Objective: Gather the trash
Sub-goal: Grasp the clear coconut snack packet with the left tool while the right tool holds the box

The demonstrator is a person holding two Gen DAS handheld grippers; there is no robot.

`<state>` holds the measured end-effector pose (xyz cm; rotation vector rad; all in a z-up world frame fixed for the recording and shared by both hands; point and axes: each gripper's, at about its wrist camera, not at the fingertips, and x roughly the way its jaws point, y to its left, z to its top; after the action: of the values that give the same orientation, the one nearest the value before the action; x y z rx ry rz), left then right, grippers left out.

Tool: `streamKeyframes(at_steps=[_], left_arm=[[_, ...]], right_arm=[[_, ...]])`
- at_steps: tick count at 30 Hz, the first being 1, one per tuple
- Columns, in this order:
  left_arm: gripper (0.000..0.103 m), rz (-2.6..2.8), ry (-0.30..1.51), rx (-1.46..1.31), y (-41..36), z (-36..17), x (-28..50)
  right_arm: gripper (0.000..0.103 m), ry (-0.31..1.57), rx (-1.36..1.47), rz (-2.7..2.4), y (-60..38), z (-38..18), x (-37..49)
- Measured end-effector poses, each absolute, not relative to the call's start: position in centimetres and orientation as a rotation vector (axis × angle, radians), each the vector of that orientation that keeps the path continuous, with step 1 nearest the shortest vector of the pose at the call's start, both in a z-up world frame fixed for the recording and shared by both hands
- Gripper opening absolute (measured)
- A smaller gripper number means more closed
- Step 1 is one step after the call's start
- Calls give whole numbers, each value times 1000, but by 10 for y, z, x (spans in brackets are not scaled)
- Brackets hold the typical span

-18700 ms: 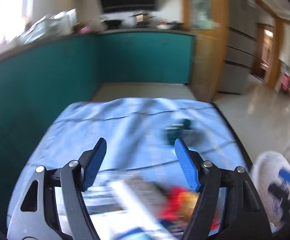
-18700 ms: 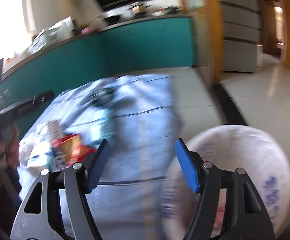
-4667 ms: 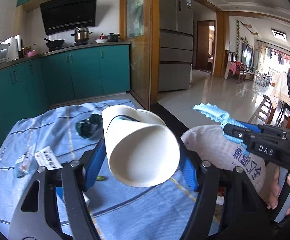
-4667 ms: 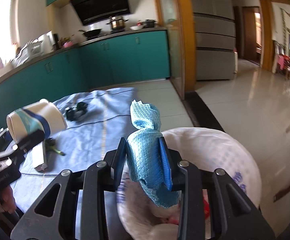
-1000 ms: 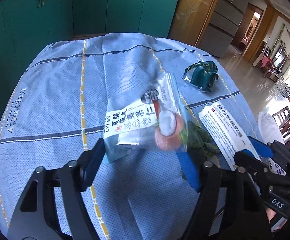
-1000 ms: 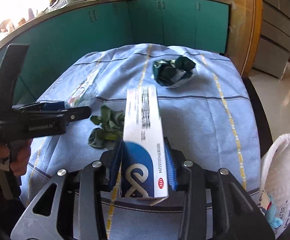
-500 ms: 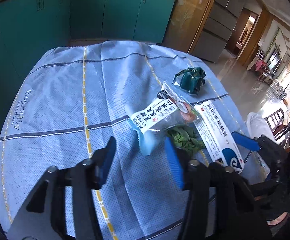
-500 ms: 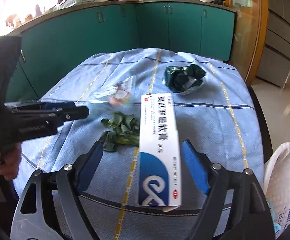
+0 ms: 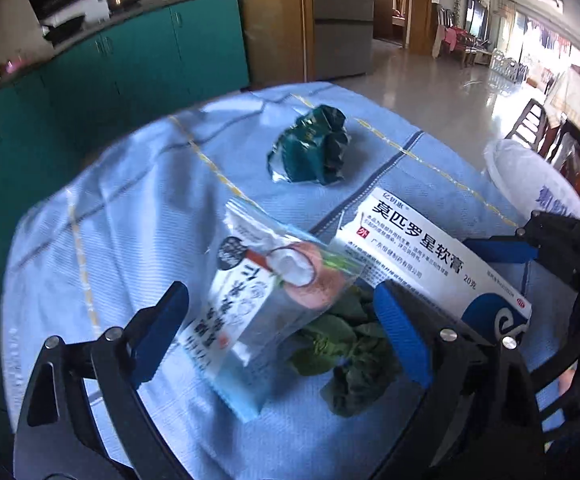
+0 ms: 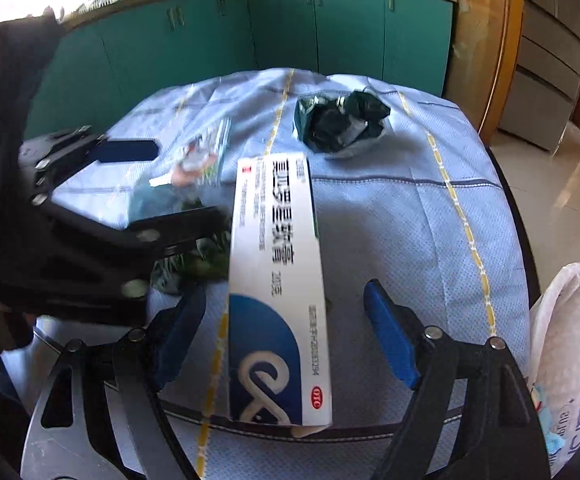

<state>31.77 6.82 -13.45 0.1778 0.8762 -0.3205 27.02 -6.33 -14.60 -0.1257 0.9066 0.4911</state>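
Observation:
A clear snack packet [image 9: 274,292] lies on the blue tablecloth [image 9: 130,208], partly over some green leaves [image 9: 346,344]. My left gripper [image 9: 280,300] straddles the packet; its jaws are opening and the pads stand clear of it. A long white medicine box [image 10: 278,300] lies flat between the fingers of my right gripper [image 10: 284,290], which is open and not touching it. The box [image 9: 430,264] lies just right of the packet. Further back lies a crumpled dark green wrapper [image 9: 310,152], also in the right wrist view [image 10: 338,124].
A white sack [image 10: 566,340] stands open off the table's right front edge, with some trash inside. The two grippers are close together, the left one [image 10: 126,152] crossing the right wrist view. Teal kitchen cabinets [image 10: 330,28] run behind the table.
The left gripper, shut on the snack packet a second ago, has opened wide and rolled, and the packet now lies on the leaves. The right gripper let go of the box, which lies flat.

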Motion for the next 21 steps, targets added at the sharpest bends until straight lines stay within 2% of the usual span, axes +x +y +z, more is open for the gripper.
streamKeyframes(at_steps=[3, 5, 9, 10, 11, 12, 14, 18, 21], left_arm=[[90, -333, 924, 57, 80, -136, 326], [74, -302, 937, 9, 89, -137, 329], [65, -230, 955, -18, 103, -139, 331], [59, -216, 957, -8, 104, -140, 331], [54, -207, 960, -5, 104, -141, 330], [52, -205, 958, -9, 105, -141, 329], [41, -198, 954, -11, 107, -140, 326], [35, -175, 945, -17, 104, -134, 317], [32, -141, 941, -57, 110, -126, 309]], right_arm=[[80, 904, -133, 497, -63, -147, 270], [80, 906, -127, 495, -63, -147, 271], [80, 905, -130, 502, -61, -147, 271], [79, 901, -133, 504, -60, -147, 271], [73, 891, -138, 506, -59, -146, 269], [61, 888, -140, 509, -59, -146, 269], [49, 886, -140, 507, -58, -145, 269], [39, 889, -119, 506, -64, -143, 270], [39, 884, -107, 513, -69, -138, 271]])
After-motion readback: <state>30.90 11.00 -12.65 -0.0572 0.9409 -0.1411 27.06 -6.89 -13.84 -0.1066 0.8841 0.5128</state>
